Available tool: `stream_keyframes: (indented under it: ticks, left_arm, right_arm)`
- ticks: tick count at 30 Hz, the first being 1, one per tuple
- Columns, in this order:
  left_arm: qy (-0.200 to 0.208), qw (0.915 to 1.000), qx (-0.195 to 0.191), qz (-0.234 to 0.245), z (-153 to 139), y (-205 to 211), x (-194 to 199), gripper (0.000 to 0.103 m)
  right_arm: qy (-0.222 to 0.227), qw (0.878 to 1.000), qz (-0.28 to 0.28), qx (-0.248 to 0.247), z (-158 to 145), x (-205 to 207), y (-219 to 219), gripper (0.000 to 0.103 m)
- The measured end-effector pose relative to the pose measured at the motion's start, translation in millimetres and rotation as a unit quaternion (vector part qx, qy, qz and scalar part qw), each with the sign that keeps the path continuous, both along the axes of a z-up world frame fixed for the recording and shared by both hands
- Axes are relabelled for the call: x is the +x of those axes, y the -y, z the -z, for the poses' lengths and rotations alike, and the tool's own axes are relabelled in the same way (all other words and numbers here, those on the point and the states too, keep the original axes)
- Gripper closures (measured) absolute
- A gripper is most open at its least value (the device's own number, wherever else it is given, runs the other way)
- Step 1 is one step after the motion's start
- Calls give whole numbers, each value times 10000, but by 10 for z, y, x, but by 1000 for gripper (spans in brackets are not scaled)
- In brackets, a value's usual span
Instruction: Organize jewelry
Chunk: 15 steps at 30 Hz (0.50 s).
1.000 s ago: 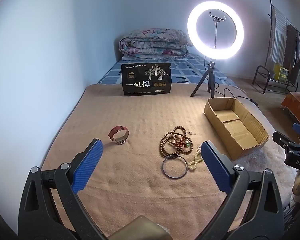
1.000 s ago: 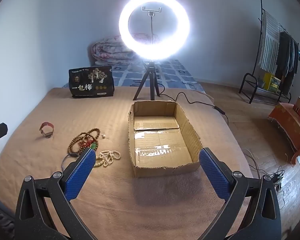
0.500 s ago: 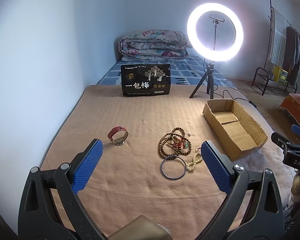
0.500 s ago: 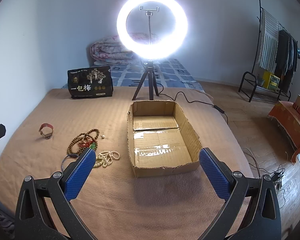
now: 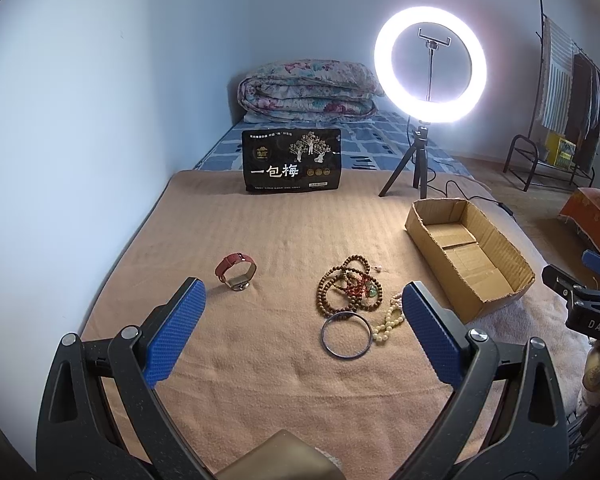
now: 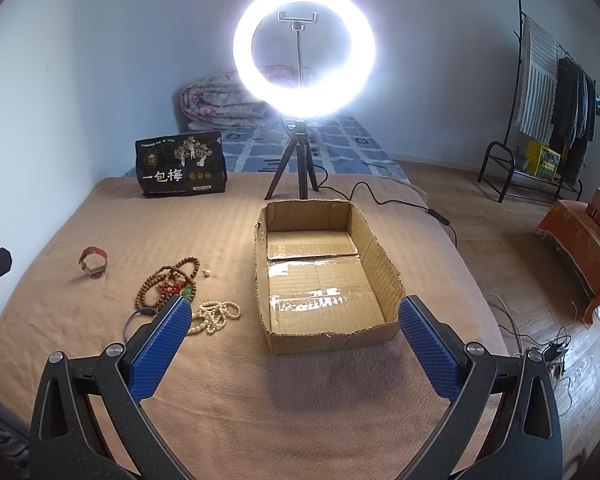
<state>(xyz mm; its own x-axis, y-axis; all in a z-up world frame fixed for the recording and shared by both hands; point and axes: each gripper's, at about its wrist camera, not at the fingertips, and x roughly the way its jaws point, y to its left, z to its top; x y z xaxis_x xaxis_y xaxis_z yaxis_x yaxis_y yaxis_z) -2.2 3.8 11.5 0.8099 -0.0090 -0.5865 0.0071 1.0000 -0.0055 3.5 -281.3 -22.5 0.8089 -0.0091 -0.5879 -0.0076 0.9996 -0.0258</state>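
On the tan blanket (image 5: pixel 260 240) lie a red-strapped watch (image 5: pixel 236 271), a pile of brown bead strands (image 5: pixel 346 286) with red and green bits, a metal bangle (image 5: pixel 347 336) and a cream bead string (image 5: pixel 390 319). An open, empty cardboard box (image 5: pixel 470 252) stands to their right. My left gripper (image 5: pixel 302 330) is open and empty, above the near blanket, short of the jewelry. My right gripper (image 6: pixel 294 344) is open and empty, in front of the box (image 6: pixel 320 276); the beads (image 6: pixel 168 282), cream string (image 6: pixel 216 314) and watch (image 6: pixel 94 262) lie to its left.
A lit ring light on a tripod (image 5: pixel 428 80) stands behind the box, its cable (image 6: pixel 380 196) trailing right. A black snack bag (image 5: pixel 292 160) stands at the blanket's far edge, before a folded quilt (image 5: pixel 308 94). A clothes rack (image 6: pixel 540 100) stands on the floor at right.
Both views have shifted slightly; the jewelry and box sit a little differently in frame. Nothing was taken hold of and both grippers stay open.
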Motion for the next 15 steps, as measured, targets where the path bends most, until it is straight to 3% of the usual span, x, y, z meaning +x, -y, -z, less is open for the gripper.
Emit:
stream_keyframes:
  ticks: [15]
  left_arm:
    - [-10, 10000, -4, 5, 53, 11, 9, 3]
  right_arm:
    - [-34, 10000, -50, -5, 5, -25, -14, 0]
